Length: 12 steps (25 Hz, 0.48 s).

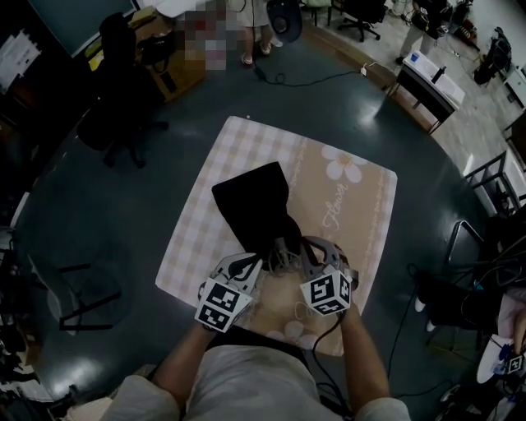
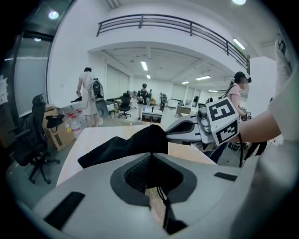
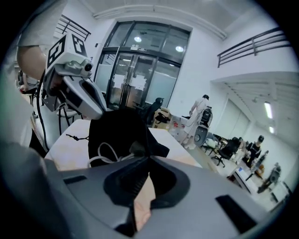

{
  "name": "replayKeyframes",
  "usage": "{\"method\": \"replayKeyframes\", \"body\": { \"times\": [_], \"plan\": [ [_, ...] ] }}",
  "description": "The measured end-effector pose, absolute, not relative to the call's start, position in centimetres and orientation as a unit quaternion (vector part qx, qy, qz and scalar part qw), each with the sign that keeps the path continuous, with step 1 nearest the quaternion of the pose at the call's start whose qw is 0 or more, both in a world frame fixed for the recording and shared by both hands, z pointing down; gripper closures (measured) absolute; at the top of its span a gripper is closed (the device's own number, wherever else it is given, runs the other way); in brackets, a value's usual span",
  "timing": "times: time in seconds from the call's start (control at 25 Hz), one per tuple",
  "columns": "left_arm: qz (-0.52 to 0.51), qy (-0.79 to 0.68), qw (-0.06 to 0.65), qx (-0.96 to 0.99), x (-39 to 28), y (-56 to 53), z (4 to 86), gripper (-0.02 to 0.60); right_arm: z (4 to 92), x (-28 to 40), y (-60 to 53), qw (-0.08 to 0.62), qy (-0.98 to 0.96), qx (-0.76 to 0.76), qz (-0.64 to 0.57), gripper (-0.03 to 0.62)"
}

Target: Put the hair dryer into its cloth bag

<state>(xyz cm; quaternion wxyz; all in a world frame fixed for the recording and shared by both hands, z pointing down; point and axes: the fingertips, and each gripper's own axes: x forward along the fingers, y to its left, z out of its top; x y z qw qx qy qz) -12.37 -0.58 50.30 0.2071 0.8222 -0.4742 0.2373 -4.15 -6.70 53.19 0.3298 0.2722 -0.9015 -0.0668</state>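
The black cloth bag (image 1: 253,204) lies on a checked mat (image 1: 349,205), its mouth end lifted toward me. My left gripper (image 1: 263,255) is shut on the bag's left rim (image 2: 122,145), and a thin drawstring (image 2: 164,205) hangs below its jaws. My right gripper (image 1: 302,248) is shut on the right rim (image 3: 117,128). A white cord (image 3: 103,152) with a dark plug (image 3: 136,148) sticks out of the bag's mouth between the two grippers (image 1: 283,260). The hair dryer's body is hidden. Each gripper shows in the other's view, the right (image 2: 170,133) and the left (image 3: 100,111).
The mat lies on a dark floor. A black office chair (image 1: 123,90) stands at the far left, and a metal stand (image 1: 82,296) at the near left. People stand at the far edge (image 1: 251,25). A low bench (image 1: 427,82) and dark cables (image 1: 312,80) lie beyond the mat.
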Motion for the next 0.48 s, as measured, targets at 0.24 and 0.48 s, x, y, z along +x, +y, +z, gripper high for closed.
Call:
{"method": "replayKeyframes", "body": {
  "times": [0.24, 0.48],
  "plan": [
    [0.207, -0.476, 0.2, 0.831, -13.3, -2.0, 46.4, 0.566, 49.7, -4.3, -7.2, 0.323, -0.906, 0.269, -0.037, 0.576],
    [0.19, -0.48, 0.19, 0.835, -14.2, -3.7, 43.4, 0.566, 46.7, -4.2, -7.4, 0.345, -0.902, 0.261, -0.016, 0.576]
  ]
}}
